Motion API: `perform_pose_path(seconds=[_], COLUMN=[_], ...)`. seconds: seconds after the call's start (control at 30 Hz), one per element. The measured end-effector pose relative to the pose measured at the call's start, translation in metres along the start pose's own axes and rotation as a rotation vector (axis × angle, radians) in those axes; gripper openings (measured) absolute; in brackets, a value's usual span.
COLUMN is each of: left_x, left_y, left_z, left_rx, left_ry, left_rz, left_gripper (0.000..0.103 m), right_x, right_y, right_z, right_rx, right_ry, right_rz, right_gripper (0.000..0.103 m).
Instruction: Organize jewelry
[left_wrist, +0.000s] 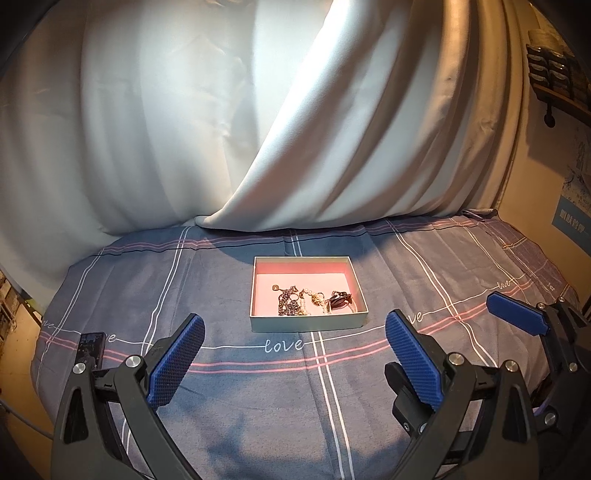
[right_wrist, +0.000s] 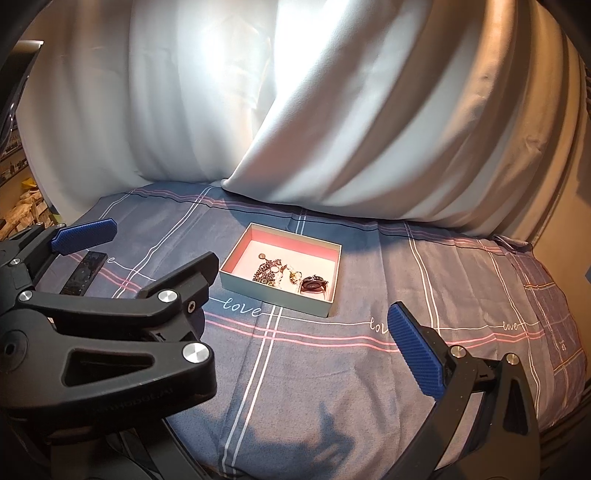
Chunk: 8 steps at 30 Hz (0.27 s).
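Hovering spread wide, left gripper (left_wrist: 295, 354) and right gripper (right_wrist: 295, 321) empty, jewelry (left_wrist: 314, 299) piled in box (left_wrist: 308, 321)

Dim warm room, backlit curtain (left_wrist: 221, 110) glaring white, soft shadows, strong fisheye bending and dark corners.

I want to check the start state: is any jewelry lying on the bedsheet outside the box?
No, all the jewelry lies inside the box; the bedsheet shows none.
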<state>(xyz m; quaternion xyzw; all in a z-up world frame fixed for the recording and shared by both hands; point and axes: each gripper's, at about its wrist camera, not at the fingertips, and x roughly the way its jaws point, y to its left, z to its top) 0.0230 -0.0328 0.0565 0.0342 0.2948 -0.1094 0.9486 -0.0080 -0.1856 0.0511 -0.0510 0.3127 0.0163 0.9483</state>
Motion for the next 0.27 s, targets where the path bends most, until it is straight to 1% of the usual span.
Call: perform_pose_path(seconds=[0.07, 0.13, 0.27], left_x=[0.0024, 0.0014, 0.0021], left_y=[0.0013, 0.0007, 0.0014], left_z=[0.0001, 0.0000, -0.0007], left_rx=[-0.007, 0.000, -0.004], left_ry=[0.015, 0.010, 0.016], left_rz=[-0.006, 0.001, -0.008], left_gripper=[0.097, 0.097, 0.097], right_x=[0.0001, 0.0003, 0.0008], right_y=[0.0004, 0.0010, 0.0013], right_z=[-0.0002, -0.0002, 0.0003], right_rx=[-0.002, -0.002, -0.006], right_ry=[0.002, 0.003, 0.005], right_rz=[-0.001, 0.001, 0.000], right_gripper=[0.097, 0.097, 0.097])
